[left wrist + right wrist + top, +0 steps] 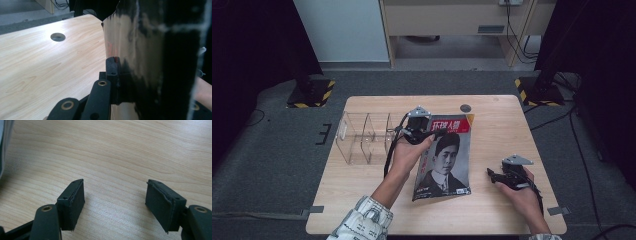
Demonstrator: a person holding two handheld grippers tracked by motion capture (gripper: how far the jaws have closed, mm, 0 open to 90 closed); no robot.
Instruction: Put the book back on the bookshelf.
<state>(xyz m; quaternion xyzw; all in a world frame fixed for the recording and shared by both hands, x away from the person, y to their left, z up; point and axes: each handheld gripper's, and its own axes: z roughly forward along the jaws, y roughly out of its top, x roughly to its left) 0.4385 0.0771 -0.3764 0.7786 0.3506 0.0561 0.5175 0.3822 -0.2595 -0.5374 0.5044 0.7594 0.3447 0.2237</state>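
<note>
A magazine [447, 160] with a man's portrait and a red title band stands tilted in the middle of the wooden table [512, 125], its lower edge near the tabletop. My left gripper [434, 132] is shut on the magazine's upper left edge, held from below by a hand. In the left gripper view the glossy cover [150, 50] rises just right of one black pad of the left gripper [115, 65]. My right gripper [491, 174] rests low at the table's right, pointing left toward the magazine. Its jaws [115, 202] stand open over bare wood [112, 152], nothing between them.
A clear acrylic file organizer [364, 137] stands on the table's left part, just left of my left hand. A round cable hole [465, 108] lies near the far edge. Two black stands with striped bases [312, 92] flank the table on the floor.
</note>
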